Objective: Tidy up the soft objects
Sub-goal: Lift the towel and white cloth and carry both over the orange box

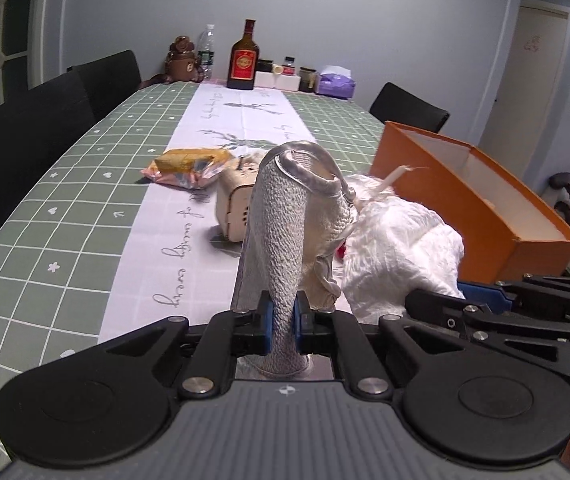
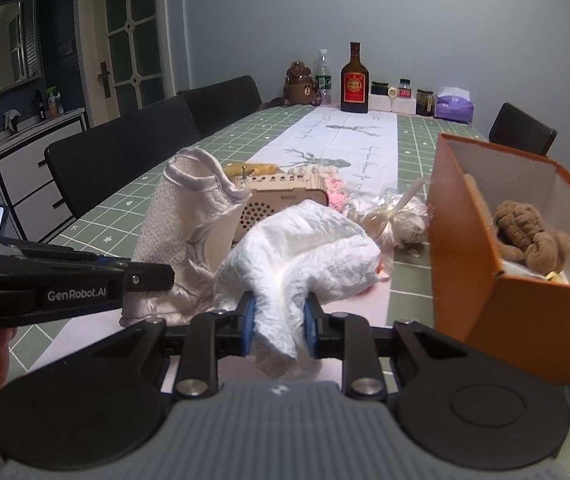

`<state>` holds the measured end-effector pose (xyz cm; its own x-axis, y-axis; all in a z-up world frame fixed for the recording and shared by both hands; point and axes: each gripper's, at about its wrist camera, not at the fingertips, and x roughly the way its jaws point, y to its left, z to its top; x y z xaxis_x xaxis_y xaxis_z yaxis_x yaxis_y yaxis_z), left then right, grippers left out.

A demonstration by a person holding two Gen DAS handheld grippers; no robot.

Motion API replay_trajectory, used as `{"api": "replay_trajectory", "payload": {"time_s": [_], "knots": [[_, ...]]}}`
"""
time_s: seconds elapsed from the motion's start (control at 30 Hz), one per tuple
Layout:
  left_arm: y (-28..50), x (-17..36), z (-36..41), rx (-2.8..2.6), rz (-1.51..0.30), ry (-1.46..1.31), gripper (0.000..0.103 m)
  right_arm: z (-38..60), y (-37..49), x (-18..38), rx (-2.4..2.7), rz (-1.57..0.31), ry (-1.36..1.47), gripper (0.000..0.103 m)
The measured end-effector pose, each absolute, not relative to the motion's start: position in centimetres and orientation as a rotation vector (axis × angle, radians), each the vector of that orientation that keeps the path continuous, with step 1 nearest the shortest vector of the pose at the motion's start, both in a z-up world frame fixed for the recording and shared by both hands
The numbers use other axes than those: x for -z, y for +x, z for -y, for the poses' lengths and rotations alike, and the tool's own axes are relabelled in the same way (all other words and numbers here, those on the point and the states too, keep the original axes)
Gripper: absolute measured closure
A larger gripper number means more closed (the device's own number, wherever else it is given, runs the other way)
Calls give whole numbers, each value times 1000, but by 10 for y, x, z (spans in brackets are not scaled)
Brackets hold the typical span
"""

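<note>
My left gripper [image 1: 283,320] is shut on a grey knitted oven mitt [image 1: 289,220] with a silvery cuff, lifted off the table; the same mitt [image 2: 181,216] shows at left in the right wrist view. My right gripper [image 2: 279,322] is shut on a crumpled white cloth [image 2: 305,248], also seen beside the mitt as white cloth [image 1: 397,240]. An open orange box [image 2: 461,240] stands to the right with a brown plush toy [image 2: 525,236] inside. A clear bag tied with ribbon [image 2: 393,216] and a pink knitted piece [image 2: 335,190] lie behind the cloth.
A wooden radio [image 2: 281,204] sits mid-table and a yellow snack packet [image 1: 189,164] beyond it. Bottles, jars, a brown bear figure [image 2: 303,84] and a tissue pack [image 2: 455,106] line the far end. Black chairs [image 2: 125,160] flank the green checked tablecloth [image 1: 85,184].
</note>
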<state>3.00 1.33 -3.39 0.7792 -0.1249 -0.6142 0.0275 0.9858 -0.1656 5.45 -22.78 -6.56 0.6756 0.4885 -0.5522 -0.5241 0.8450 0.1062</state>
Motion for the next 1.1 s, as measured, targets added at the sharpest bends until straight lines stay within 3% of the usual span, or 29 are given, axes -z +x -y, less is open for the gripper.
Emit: {"api": "replay_trajectory", "payload": {"time_s": [0.5,0.8,1.1], "knots": [[37,-28,54,293,-557,-71,93,302,48,-14,-540,-499,-241,79],[104,-68,104,426,-555,-99,93,358,107,-60,-421,-505,-315,79],[182,-57,160,446,-648,-71,93,400,181,-55,-362,-584,-373,79]]}}
